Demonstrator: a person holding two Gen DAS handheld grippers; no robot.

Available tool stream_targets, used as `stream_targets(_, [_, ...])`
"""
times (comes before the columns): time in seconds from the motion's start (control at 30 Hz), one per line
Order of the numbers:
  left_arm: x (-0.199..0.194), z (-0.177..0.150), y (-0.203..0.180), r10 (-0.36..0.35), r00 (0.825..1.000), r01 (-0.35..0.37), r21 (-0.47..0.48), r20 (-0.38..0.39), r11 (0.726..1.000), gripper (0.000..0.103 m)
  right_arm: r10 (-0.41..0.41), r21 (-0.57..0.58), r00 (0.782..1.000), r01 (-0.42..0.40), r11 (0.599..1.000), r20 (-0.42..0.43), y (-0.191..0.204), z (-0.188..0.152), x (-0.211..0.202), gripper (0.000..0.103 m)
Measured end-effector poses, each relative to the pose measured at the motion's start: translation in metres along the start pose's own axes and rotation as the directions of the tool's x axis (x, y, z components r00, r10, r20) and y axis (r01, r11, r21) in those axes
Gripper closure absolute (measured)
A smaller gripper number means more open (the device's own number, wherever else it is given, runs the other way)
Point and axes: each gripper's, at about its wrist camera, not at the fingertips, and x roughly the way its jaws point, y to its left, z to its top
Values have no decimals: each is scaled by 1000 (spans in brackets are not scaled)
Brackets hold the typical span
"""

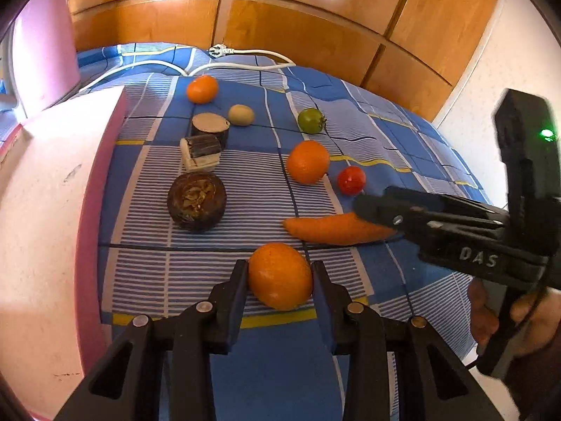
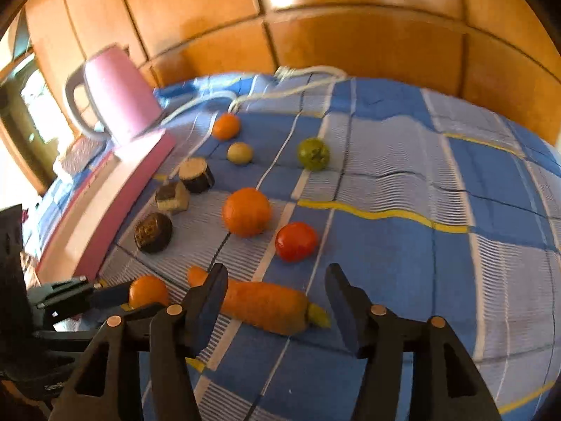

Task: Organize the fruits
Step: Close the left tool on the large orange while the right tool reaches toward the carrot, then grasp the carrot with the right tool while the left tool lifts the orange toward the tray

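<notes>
— What are the left tongs (image 1: 279, 273) doing? 
— Clamping a round orange fruit (image 1: 280, 275) near the front of the blue checked bedspread (image 1: 368, 105), beside the pink box's edge (image 1: 93, 210).

— And the right tongs (image 2: 277, 301)? 
— Gaping wide, holding nothing, straddling the long orange carrot (image 2: 263, 303); open cloth is lying to their right.

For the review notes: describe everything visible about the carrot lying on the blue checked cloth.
The long orange carrot lies flat on the blue checked cloth, smooth-skinned and tapering to a rounded tip on its left in the right wrist view, with a short yellow-green stem stub at its thick end. It sits between the open fingers of the right gripper; the left finger crosses in front of it, the other stands clear of it. Whether a pad touches it cannot be told. No fruit touches it.
</notes>
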Motion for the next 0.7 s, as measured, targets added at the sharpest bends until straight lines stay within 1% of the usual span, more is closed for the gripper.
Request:
stream_targets(0.07, [1,0,0,2,1000,-2,-2,0,1000,67,40,-18,999,-40,999,-32,0,-1,3,44])
stream_targets(0.13, [0,1,0,0,1000,0,-12,-5,1000,67,48,-51,997,-51,997,-67,5,-4,1,45])
stream_targets(0.2, [-2,0,3,-2,1000,2,-28,-10,1000,67,56,-98,994,-65,993,-93,14,-9,-5,51])
stream_targets(0.23, [-3,0,3,-5,1000,4,-30,-12,1000,67,58,-115,993,-70,991,-100,18,-12,-8,53])
stream_targets(0.3, [-5,-2,5,-1,1000,1,-29,-8,1000,67,42,-155,993,-59,986,-110,25,-16,-11,58])
stream_targets(0.37, [-8,-4,6,2,1000,-2,-34,-5,999,68,3,-187,994,-24,982,-112,28,-16,-8,59])
stream_targets(0.43, [-10,-5,7,4,1000,-4,-38,-4,999,68,4,-196,994,-25,980,-105,28,-12,-4,59])
stream_targets(0.5, [-12,-6,8,8,1000,-8,-39,-4,999,68,-4,-221,994,-21,975,-111,31,-8,0,55])
stream_targets(0.57, [-14,-8,8,7,1000,-7,-41,-4,999,68,-9,-256,992,-24,966,-129,35,-8,7,54])
stream_targets(0.63, [-17,-8,7,6,1000,-6,-34,3,999,68,-3,-264,989,-37,964,-149,37,-9,11,53])
stream_targets(0.67, [-19,-8,6,5,1000,-5,-27,9,1000,68,-21,-278,987,-24,960,-160,39,-11,14,56])
stream_targets(0.7, [-21,-8,5,4,1000,-4,-23,14,1000,68,-48,-299,985,-4,954,-167,42,-14,16,62])
